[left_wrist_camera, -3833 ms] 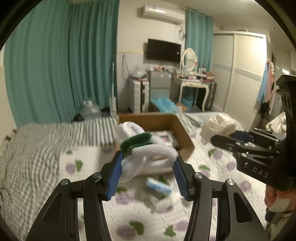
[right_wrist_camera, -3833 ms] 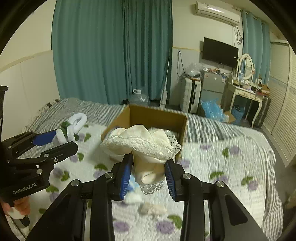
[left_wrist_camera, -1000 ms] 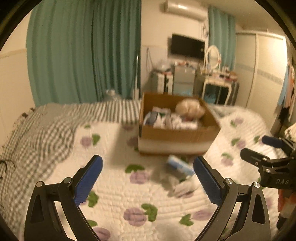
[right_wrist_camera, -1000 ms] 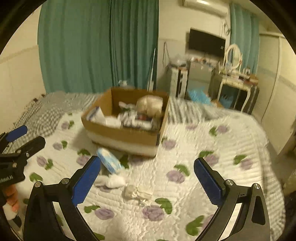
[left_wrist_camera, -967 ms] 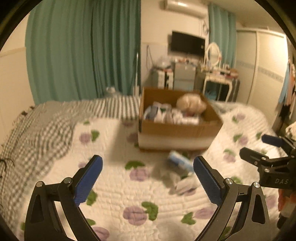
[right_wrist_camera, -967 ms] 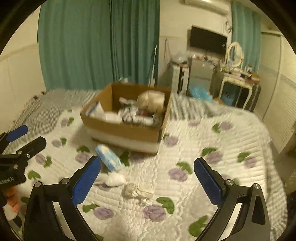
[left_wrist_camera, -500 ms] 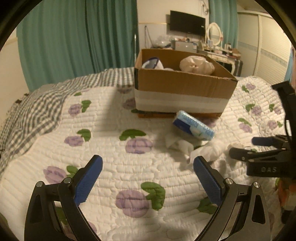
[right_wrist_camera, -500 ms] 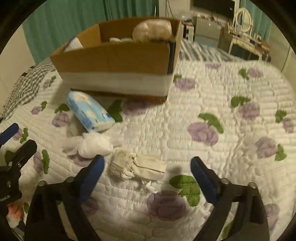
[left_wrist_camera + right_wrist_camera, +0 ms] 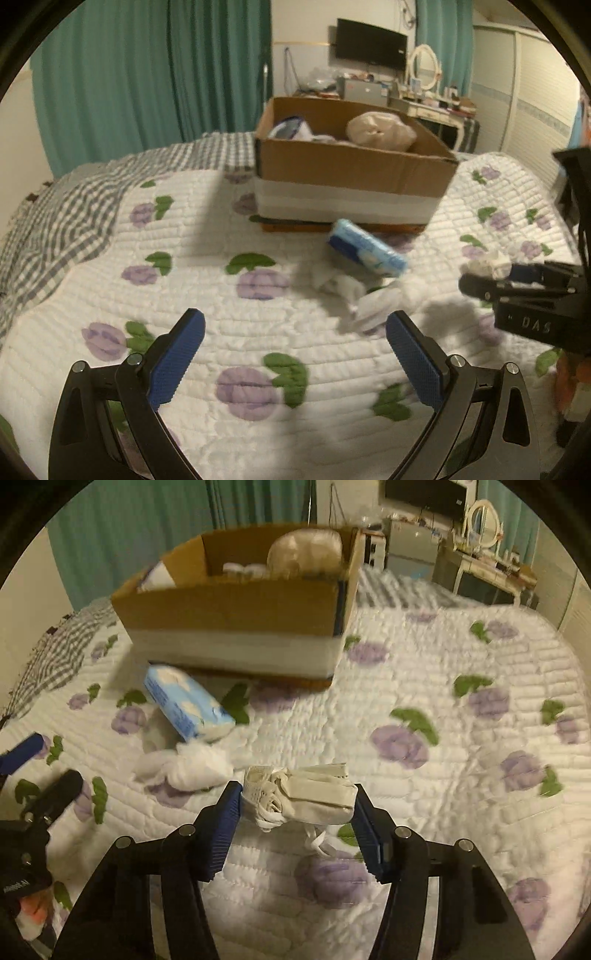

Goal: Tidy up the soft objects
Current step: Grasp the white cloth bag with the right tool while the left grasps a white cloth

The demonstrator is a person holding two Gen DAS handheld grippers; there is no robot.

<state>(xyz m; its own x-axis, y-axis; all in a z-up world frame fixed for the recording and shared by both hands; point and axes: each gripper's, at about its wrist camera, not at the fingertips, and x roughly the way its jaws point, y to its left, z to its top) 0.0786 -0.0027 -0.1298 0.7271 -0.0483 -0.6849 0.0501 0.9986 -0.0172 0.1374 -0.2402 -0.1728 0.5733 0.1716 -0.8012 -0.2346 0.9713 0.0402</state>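
A cardboard box [image 9: 351, 177] holding soft items stands on the floral quilt [image 9: 192, 288]; it also shows in the right wrist view [image 9: 236, 627]. A blue tissue pack [image 9: 365, 253] [image 9: 184, 701] lies in front of it, beside a crumpled white cloth [image 9: 369, 302] [image 9: 192, 764]. My right gripper [image 9: 297, 805] is closed around a cream lace cloth [image 9: 310, 794], its pads touching both ends. It shows in the left wrist view [image 9: 487, 277] at the right. My left gripper [image 9: 295, 343] is open and empty, low over the quilt, left of the white cloth.
A grey checked blanket [image 9: 70, 206] covers the bed's left side. Teal curtains [image 9: 147, 74] hang behind. A dresser with a mirror [image 9: 424, 70], a TV and a wardrobe stand at the back right.
Both grippers let go of their items into the box, then came down to the quilt. My right gripper has closed in on the cream lace cloth. The left has stayed open.
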